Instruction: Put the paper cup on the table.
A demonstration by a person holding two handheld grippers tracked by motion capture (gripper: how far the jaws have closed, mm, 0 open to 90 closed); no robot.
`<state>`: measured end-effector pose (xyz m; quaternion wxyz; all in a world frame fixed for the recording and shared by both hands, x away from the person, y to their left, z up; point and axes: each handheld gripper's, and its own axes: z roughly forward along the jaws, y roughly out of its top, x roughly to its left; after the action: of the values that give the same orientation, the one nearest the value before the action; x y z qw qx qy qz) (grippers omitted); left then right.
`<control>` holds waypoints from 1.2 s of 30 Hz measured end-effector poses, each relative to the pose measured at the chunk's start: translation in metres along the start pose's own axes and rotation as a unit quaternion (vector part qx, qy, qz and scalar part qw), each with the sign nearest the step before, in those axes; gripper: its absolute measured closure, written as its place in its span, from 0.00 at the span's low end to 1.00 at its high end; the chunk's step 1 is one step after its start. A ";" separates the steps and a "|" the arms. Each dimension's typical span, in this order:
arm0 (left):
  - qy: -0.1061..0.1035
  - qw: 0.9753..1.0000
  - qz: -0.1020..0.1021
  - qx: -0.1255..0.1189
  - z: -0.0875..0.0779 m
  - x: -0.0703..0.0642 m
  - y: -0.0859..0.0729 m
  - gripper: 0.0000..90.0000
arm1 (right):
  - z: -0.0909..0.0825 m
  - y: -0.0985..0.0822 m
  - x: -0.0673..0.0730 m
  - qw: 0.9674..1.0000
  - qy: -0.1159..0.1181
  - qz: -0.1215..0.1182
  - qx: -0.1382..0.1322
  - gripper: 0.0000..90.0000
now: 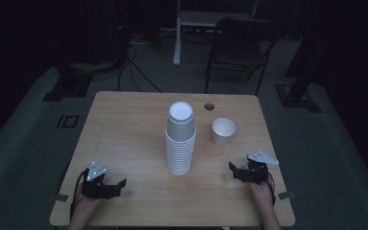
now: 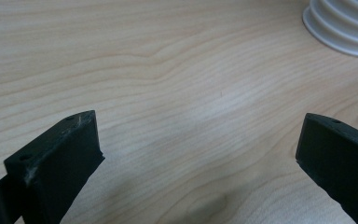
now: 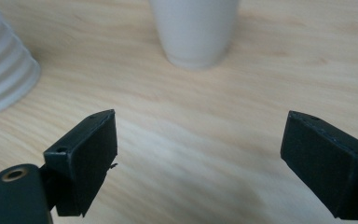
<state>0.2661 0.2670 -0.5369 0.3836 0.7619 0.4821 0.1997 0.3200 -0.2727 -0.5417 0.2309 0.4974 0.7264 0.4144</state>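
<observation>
Stack of cups [image 1: 180,141] stands upside down mid-table [image 1: 124,134], long axis upright. Single cup [image 1: 223,131] sits mouth up just right of stack, toward far right corner. Right gripper [image 1: 233,168] rests near front right edge, jaws wide apart, empty; single cup [image 3: 195,28] lies straight ahead of jaws, stack rim [image 3: 2,70] off to side. Left gripper [image 1: 120,184] near front left edge, jaws wide, empty, stack [image 2: 342,25] ahead to its right. Right hand probably nearer single cup.
</observation>
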 end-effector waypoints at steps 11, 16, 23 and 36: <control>0.021 1.000 0.012 0.011 -0.003 0.007 -0.006 0.00 | -0.028 -0.022 -0.012 0.999 -0.036 0.010 0.008 0.12; 0.027 1.000 0.003 0.012 -0.006 0.012 -0.010 0.00 | -0.041 -0.030 -0.022 0.999 -0.044 0.027 0.006 0.12; 0.044 0.999 -0.005 0.018 -0.011 0.018 -0.013 0.00 | -0.051 -0.040 -0.034 0.997 -0.062 0.043 0.015 0.12; 0.080 0.996 -0.032 0.021 -0.022 0.033 -0.026 0.00 | -0.059 -0.053 -0.046 0.994 -0.064 0.059 0.066 0.12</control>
<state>0.2507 0.3112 -0.5454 0.3341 0.7356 0.5391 0.2380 0.2665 -0.3454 -0.5567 0.2188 0.5790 0.7051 0.3461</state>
